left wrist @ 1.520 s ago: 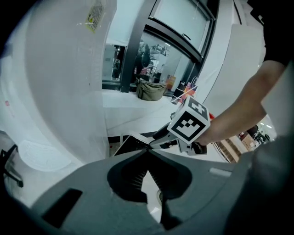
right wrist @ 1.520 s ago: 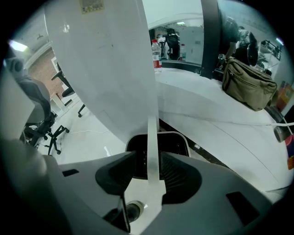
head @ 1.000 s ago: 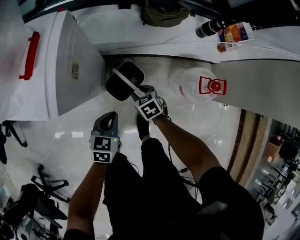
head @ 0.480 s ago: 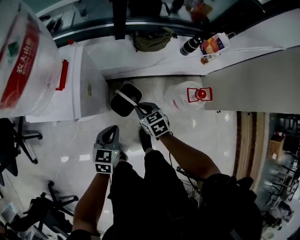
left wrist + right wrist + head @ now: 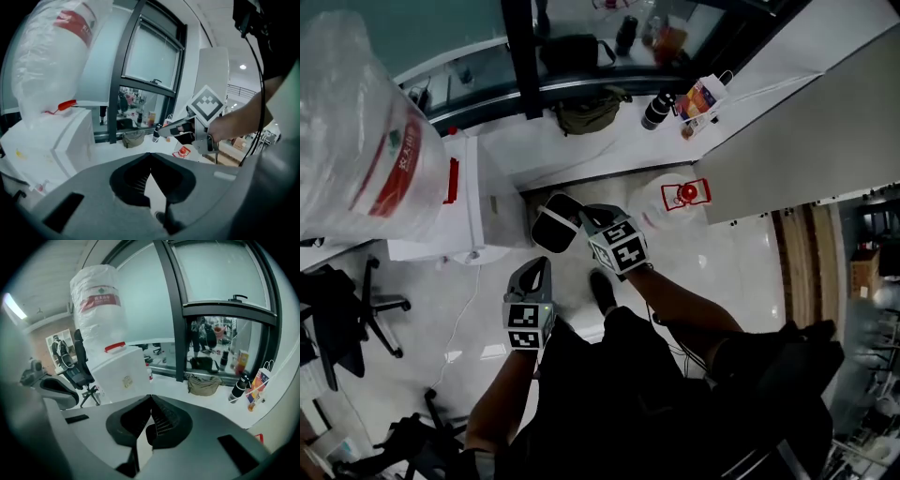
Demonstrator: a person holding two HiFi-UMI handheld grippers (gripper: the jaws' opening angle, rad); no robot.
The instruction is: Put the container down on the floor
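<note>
In the head view a black rounded container with a pale band across it stands on the glossy floor at the foot of a white water dispenser. My right gripper hovers at the container's right edge, its jaws closing down to shut. The right gripper view shows those jaws met with nothing between them, and the container is out of its sight. My left gripper hangs nearer my body, shut and empty. Seen from the left gripper, the right gripper points left.
A large plastic-wrapped water bottle sits on the dispenser. A clear jug with a red label stands on the floor at right. The white ledge carries an olive bag, a dark flask and cartons. An office chair stands at left.
The head view has risen away from the floor, so the container and jug look smaller and the dispenser's bottle has come into sight. The right gripper stays beside the container.
</note>
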